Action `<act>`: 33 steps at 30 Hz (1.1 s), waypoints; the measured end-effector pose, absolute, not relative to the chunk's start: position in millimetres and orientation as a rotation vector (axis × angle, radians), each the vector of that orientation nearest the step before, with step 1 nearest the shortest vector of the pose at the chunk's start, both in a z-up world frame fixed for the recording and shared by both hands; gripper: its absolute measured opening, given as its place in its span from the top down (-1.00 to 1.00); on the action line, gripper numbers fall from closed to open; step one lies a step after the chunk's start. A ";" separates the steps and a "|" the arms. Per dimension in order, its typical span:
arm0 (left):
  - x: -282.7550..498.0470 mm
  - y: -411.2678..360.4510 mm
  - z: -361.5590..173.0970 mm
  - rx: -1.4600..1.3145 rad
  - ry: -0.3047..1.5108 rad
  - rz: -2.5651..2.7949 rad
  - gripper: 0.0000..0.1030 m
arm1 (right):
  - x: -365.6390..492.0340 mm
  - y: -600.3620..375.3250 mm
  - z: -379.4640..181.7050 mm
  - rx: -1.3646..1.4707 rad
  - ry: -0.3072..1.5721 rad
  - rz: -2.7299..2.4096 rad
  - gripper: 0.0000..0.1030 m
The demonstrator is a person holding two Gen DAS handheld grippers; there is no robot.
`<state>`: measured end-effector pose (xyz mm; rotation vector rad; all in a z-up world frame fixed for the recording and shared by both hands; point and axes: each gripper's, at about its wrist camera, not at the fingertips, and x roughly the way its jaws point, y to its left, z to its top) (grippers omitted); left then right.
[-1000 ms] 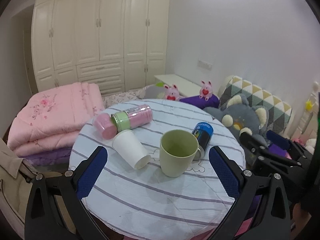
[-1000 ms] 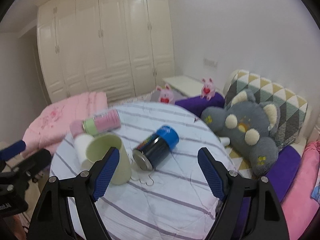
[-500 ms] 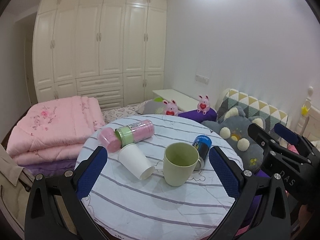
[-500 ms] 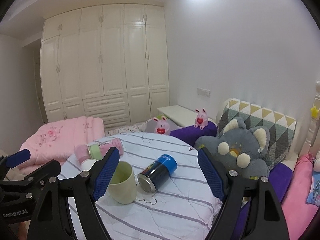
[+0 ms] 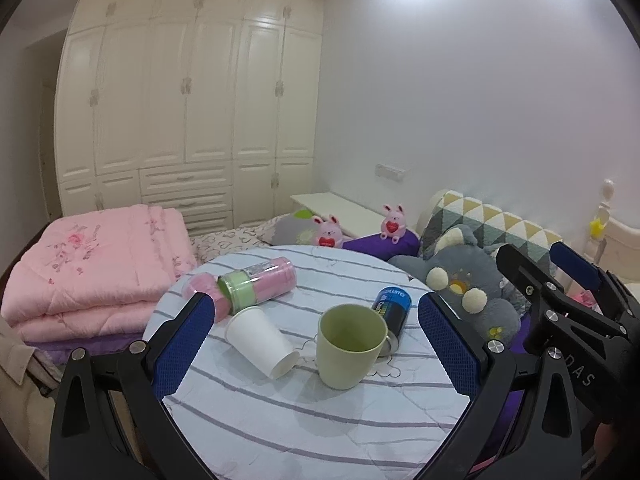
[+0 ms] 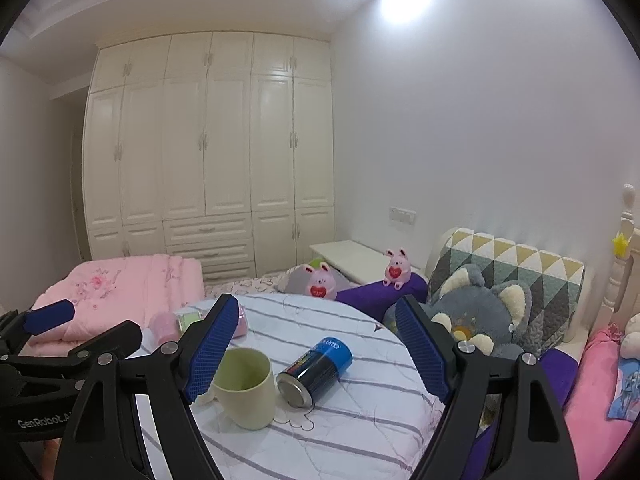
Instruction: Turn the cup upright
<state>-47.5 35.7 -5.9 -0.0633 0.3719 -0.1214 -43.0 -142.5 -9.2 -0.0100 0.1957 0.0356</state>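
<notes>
The mug (image 5: pixel 349 345) is standing upright near the middle of the round table (image 5: pixel 304 432), mouth up and seemingly empty, so if it is the cup meant, the flip is looking done. Just left of the mug a paper cup (image 5: pixel 260 339) is lying on its side with its open end pointing toward the camera and the mug; if that one is the target, the whole job is still waiting. Neither tool is holding anything: the left gripper (image 5: pixel 316 344) is hanging back from the near edge with its jaws spread wide, framing both the mug and the paper cup, and the right gripper (image 6: pixel 316 356) is likewise standing wide apart, high and back from the mug. Touching or nearly touching the mug on its right, a can (image 6: pixel 314 372) is lying on its side, and beyond the paper cup a pink bottle (image 5: pixel 258 286) is lying down too, close against that cup's base. Room is tightest between the mug and its neighbours on either side; the near half of the table, in front of the mug, is giving open striped cloth for setting something down. The table edge is curving away well right of the mug, with a plush toy (image 5: pixel 464 288) crowding just past it, so anything rolling that way is likely going over.
</notes>
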 end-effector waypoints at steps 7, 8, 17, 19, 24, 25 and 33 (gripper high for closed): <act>-43.6 28.5 -4.6 -0.041 0.367 -0.128 -0.99 | -40.1 -145.6 -9.6 -0.004 0.202 0.027 -0.59; -43.1 27.7 -4.3 -0.037 0.366 -0.126 -0.99 | -39.7 -145.9 -9.8 -0.003 0.203 0.025 -0.59; -39.2 23.5 -5.1 -0.021 0.371 -0.121 -0.99 | -37.2 -148.5 -9.0 0.004 0.210 0.024 -0.59; -38.6 22.0 -6.1 -0.008 0.374 -0.118 -1.00 | -35.2 -150.4 -9.2 0.006 0.216 0.020 -0.59; -36.2 19.0 -7.3 0.003 0.384 -0.121 -1.00 | -31.0 -153.9 -9.6 0.017 0.230 0.016 -0.59; -35.6 19.0 -7.3 0.003 0.385 -0.120 -1.00 | -30.2 -154.4 -9.8 0.018 0.231 0.015 -0.59; -33.9 18.1 -7.2 0.004 0.387 -0.120 -1.00 | -26.6 -156.5 -12.3 0.027 0.246 0.015 -0.59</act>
